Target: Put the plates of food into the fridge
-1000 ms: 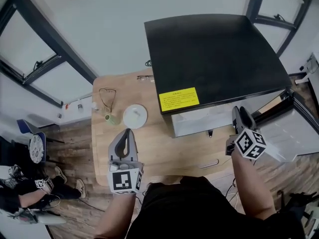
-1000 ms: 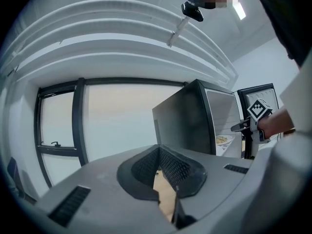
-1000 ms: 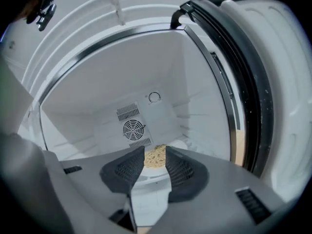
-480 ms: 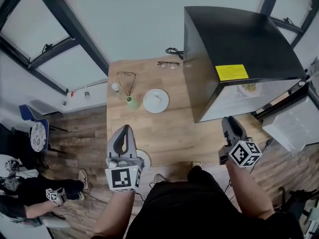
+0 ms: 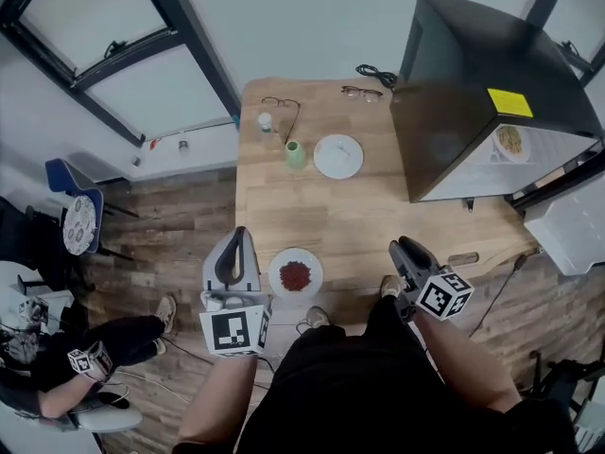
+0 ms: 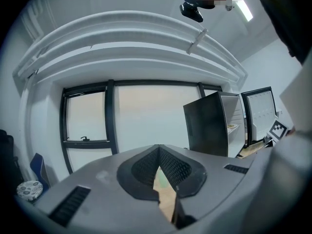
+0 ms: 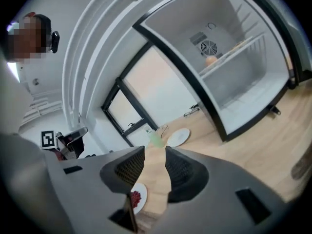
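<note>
Near edge of the table: plate of red food waiting between left gripper (clenched on nothing) and right gripper, parted and empty. Farther, a bare-looking white plate. Far right, one filled plate already inside the fridge.

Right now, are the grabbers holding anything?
No. The left gripper is shut with nothing in it; the right gripper is open, with only the table seen between its jaws.

The fridge is black with a yellow label, the plate white, its food red.
</note>
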A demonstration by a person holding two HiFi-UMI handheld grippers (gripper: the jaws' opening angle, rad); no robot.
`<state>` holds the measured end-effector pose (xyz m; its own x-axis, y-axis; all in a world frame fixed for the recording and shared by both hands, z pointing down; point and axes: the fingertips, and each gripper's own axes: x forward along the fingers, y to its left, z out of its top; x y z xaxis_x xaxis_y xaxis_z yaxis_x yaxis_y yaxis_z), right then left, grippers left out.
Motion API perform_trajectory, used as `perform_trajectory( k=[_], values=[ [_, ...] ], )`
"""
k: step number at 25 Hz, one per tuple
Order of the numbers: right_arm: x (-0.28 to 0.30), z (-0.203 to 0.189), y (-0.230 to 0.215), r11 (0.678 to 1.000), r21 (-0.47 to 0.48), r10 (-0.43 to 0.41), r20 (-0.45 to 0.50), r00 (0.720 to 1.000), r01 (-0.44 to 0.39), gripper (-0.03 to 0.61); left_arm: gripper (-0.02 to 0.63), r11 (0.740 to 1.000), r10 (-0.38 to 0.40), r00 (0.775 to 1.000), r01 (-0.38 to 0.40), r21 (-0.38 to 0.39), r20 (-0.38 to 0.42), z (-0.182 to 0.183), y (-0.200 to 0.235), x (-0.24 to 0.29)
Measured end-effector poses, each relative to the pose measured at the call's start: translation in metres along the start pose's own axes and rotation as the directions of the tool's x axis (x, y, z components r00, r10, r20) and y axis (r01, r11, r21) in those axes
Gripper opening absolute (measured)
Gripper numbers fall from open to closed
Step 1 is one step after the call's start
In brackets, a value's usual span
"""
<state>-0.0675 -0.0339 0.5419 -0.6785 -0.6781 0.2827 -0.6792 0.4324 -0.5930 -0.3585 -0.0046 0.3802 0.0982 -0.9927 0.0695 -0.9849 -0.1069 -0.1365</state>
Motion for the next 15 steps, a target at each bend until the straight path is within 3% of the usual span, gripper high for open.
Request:
perform_trajectory(
  k=[5, 8, 15],
  values=[
    [0.018, -0.087, 0.029, 0.996, 0.087, 0.038, -0.126, 0.991, -0.027, 0.15, 0.003, 1.0, 0.019, 0.998, -0.018, 0.012, -0.059, -0.028, 0.029, -0.04],
    [0.03, -0.133, 0.034, 0.987, 0.163, 0.028, -0.184, 0.982, 0.003, 0.15, 0.003, 0.999, 0.032, 0.996, -0.03, 0.03, -0.082, -0.038, 0.047, -0.059],
    [0.048, -0.217, 0.05, 0.953, 0.302, 0.084, -0.301, 0.95, 0.012, 0.15, 0.003, 0.997, 0.064, 0.99, -0.057, 0.056, -0.126, -0.055, 0.07, -0.094]
  ],
)
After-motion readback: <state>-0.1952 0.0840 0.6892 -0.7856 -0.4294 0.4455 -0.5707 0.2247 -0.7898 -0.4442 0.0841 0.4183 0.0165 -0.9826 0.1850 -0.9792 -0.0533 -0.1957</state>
